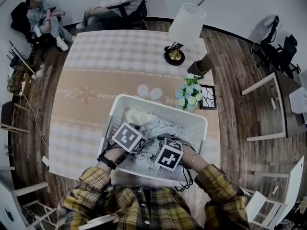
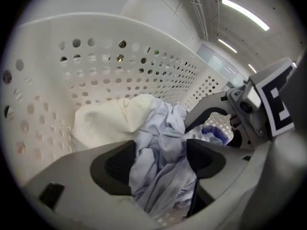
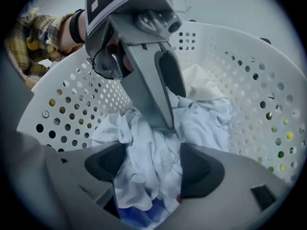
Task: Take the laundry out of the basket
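Laundry (image 2: 165, 128), pale crumpled cloth in white basket (image 2: 105, 66): likely light, limp, non-fragile; bunched folds between the wide-apart, unclamped jaws of left gripper (image 2: 160, 162) and right gripper (image 3: 152, 164) suit pinching.

Dark wood-plank floor (image 1: 235, 85), white wall (image 1: 230, 4). Checked tablecloth (image 1: 110, 56) on table, with white-shaded lamp (image 1: 184, 25), flowers (image 1: 189, 94) and small frame (image 1: 207, 97). Two seated people (image 1: 43, 16) at far side. Desk (image 1: 283, 95) right. Ceiling strip lights (image 2: 244, 14).
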`<move>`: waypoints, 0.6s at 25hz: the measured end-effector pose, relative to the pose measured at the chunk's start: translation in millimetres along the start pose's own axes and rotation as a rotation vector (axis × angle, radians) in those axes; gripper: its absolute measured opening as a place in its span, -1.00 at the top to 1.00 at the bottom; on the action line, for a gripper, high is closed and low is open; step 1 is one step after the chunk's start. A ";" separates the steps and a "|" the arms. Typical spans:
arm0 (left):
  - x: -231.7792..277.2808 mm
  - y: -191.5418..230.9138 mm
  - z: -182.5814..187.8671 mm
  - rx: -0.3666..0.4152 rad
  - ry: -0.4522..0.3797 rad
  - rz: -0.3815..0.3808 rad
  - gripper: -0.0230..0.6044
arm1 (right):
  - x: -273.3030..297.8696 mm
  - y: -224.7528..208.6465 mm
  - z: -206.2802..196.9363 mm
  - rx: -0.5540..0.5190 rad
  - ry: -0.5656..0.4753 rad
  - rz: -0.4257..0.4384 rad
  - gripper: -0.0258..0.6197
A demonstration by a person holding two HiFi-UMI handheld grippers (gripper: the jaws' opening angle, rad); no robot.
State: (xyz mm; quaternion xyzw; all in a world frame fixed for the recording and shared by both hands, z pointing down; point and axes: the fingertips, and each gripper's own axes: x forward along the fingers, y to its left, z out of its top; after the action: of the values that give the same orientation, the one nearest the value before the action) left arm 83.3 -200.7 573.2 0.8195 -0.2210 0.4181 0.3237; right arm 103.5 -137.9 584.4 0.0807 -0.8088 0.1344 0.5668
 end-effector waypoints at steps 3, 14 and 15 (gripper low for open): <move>9.2 0.4 -12.6 -0.007 0.056 -0.009 -0.30 | 5.3 1.7 -2.0 0.000 0.017 0.009 -0.30; 4.3 -2.8 -9.8 0.021 0.057 -0.002 0.54 | 2.1 0.8 -0.6 -0.044 0.020 -0.051 0.56; 3.2 -2.9 -8.3 0.032 0.051 0.003 0.60 | 0.4 0.3 1.2 -0.050 0.014 -0.062 0.58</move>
State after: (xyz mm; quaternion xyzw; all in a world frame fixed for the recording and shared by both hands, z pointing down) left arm 82.4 -193.1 578.5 0.8134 -0.2074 0.4426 0.3154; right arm 102.2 -137.9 584.4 0.0905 -0.8049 0.0973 0.5783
